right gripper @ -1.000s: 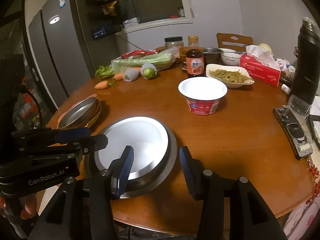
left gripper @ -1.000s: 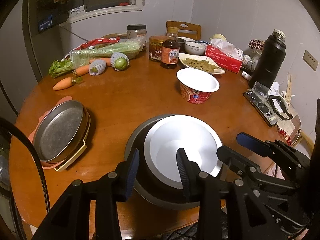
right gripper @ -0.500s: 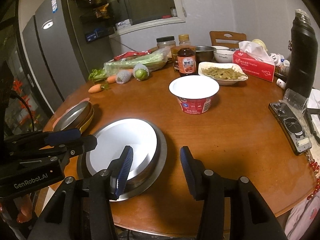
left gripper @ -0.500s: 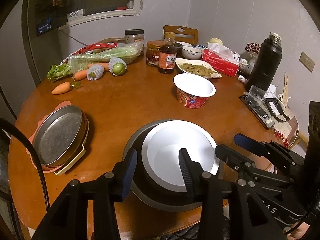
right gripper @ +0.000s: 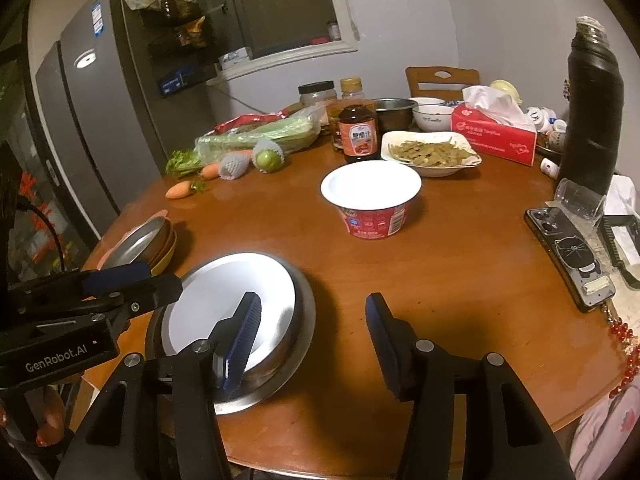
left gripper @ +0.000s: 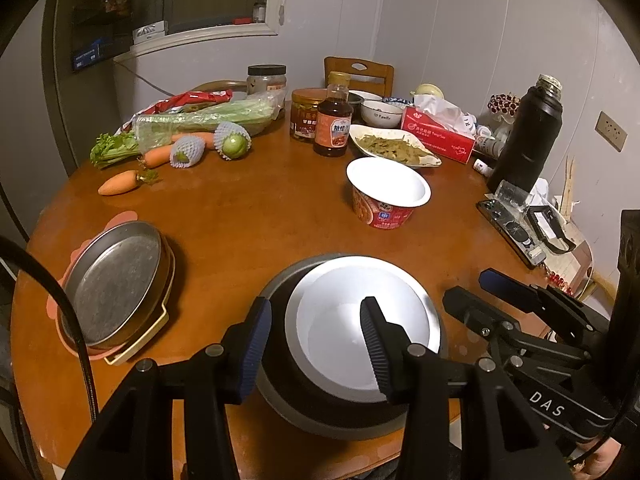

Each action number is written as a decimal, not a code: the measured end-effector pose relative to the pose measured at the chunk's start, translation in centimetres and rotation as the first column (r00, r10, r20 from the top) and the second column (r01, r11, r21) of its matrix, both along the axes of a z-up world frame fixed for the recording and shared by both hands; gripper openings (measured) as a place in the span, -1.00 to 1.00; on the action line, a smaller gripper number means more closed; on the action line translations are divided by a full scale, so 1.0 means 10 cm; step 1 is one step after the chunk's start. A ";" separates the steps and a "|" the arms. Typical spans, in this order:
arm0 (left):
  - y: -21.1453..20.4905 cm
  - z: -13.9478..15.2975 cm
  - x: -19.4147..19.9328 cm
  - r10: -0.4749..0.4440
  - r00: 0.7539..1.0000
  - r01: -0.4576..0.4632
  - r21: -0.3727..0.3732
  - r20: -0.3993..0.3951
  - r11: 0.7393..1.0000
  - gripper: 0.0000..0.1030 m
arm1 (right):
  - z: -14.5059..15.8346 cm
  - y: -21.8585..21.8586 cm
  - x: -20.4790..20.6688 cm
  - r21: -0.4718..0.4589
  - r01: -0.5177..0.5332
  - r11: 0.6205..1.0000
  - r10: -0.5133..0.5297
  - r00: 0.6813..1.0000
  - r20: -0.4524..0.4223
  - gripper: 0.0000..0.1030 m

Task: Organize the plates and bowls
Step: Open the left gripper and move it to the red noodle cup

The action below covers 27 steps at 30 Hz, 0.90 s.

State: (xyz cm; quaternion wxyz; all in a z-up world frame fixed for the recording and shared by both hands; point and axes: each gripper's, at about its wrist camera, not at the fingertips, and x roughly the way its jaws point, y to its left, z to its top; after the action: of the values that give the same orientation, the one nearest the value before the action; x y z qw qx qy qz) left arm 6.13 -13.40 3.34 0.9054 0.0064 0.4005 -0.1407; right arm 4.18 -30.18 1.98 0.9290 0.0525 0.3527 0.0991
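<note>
**Nested dishes at the table's near edge**

I saw a round wooden table (left gripper: 248,216). At its near edge sat the white bowl (left gripper: 360,324) nested in the grey bowl (left gripper: 288,392). My left gripper (left gripper: 316,344) and right gripper (right gripper: 312,336) hung released, grasping nothing. The pan stack (left gripper: 112,284) lay at the left edge, the noodle cup (right gripper: 372,200) mid-table.

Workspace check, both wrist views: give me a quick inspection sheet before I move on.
Surface: round wooden table, crowded along the far side.
Job's things: white bowl nested in grey bowl; metal plates stack; noodle cup.
Clutter: vegetables, sauce bottle, dish of food, tissue box, flask, phone.
Grippers: left gripper open over the bowls; right gripper open beside them.
Cables: black cable at left.
Surroundings: fridge, window, chair.
</note>
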 end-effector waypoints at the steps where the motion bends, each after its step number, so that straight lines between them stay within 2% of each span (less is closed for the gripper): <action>1: -0.01 0.01 0.02 -0.003 1.000 0.003 0.000 0.001 1.000 -0.10 | 0.00 0.00 0.01 0.000 0.002 1.000 -0.002 1.000 0.001 0.09; 11: -0.11 0.12 0.20 -0.029 0.999 0.029 -0.003 0.025 1.000 -0.09 | 0.04 -0.10 0.14 0.031 0.050 0.998 -0.051 0.998 0.020 0.10; 21: -0.25 0.20 0.47 -0.075 0.996 0.075 0.007 0.039 0.997 -0.09 | 0.17 -0.24 0.33 0.021 0.117 0.993 -0.118 0.992 0.042 0.13; 27: -0.30 0.17 0.71 -0.081 0.996 0.080 0.018 0.027 0.997 -0.09 | 0.11 -0.28 0.49 0.015 0.139 0.990 -0.139 0.990 0.016 0.16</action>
State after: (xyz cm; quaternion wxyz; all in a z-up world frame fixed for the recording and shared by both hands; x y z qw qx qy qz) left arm 13.27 -16.42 5.08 0.9045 0.0324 0.3884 -0.1735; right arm 9.07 -33.01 3.08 0.9362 0.0826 0.3396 0.0369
